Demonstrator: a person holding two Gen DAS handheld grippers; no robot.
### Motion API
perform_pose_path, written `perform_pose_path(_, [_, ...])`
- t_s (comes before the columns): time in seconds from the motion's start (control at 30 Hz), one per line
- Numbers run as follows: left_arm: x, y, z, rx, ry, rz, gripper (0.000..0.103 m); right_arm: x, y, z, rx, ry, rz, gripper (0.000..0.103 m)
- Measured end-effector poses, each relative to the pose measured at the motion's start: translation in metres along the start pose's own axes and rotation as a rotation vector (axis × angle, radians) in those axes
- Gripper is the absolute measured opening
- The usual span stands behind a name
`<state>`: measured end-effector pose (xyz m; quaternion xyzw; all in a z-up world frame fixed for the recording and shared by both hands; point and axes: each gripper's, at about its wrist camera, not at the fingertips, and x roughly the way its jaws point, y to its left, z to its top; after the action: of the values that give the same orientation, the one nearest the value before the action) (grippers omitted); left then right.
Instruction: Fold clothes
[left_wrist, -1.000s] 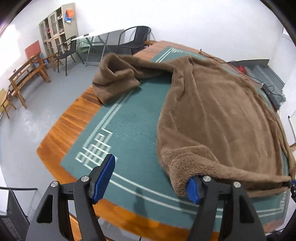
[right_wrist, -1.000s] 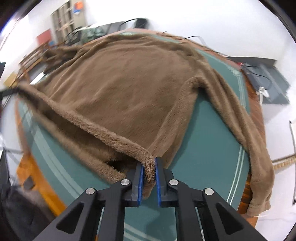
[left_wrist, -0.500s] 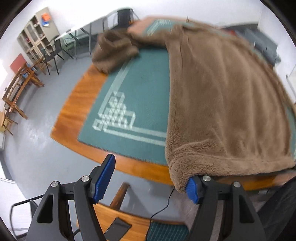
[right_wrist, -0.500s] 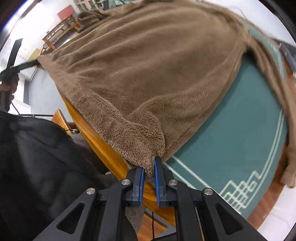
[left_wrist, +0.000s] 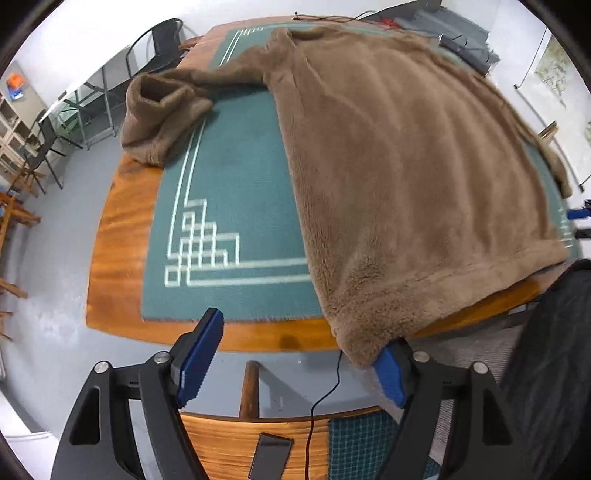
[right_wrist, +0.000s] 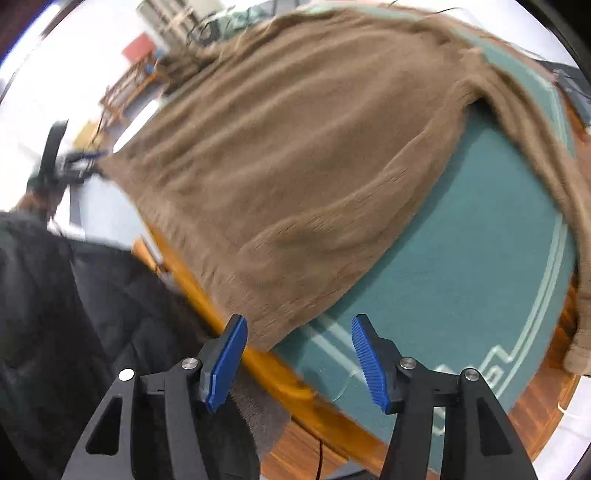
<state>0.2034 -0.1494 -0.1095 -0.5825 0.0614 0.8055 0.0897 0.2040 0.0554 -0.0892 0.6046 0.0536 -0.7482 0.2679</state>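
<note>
With the fuzzy brown fleece sweater (left_wrist: 399, 177) spread flat on the green patterned table mat (left_wrist: 236, 177), hem at the near wooden edge, both the left gripper (left_wrist: 291, 360) and right gripper (right_wrist: 299, 363), jaws just opening and empty, should regrip a sleeve squarely before folding it inward.

Your left gripper (left_wrist: 295, 360) points steeply down, jaws wide and just opened further, its right pad (left_wrist: 389, 376) touching fabric. Your right gripper (right_wrist: 299, 363), also steeply down, has just sprung open, jaws empty.
</note>
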Motion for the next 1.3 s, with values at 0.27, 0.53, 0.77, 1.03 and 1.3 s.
perform_pose_path(0.27, [0.000, -0.016, 0.017, 0.314, 0.131, -0.122, 0.081, -0.017, -0.024, 0.059, 0.076, -0.136, -0.144, 0.070])
perform_pose_path(0.53, [0.009, 0.027, 0.082, 0.141, 0.080, -0.067, 0.081, 0.038, 0.010, 0.113, -0.066, -0.107, -0.140, 0.070])
perform_pose_path(0.77, [0.020, 0.024, 0.221, -0.059, -0.157, -0.219, 0.081, 0.040, -0.011, 0.178, 0.007, -0.194, -0.211, 0.070])
perform_pose_path(1.03, [0.093, -0.007, 0.347, -0.043, -0.127, -0.154, 0.081, 0.017, -0.088, 0.279, 0.270, -0.355, -0.212, 0.070])
perform_pose_path(1.3, [0.164, 0.005, 0.430, -0.170, -0.102, -0.130, 0.081, 0.054, -0.145, 0.366, 0.418, -0.375, -0.137, 0.070])
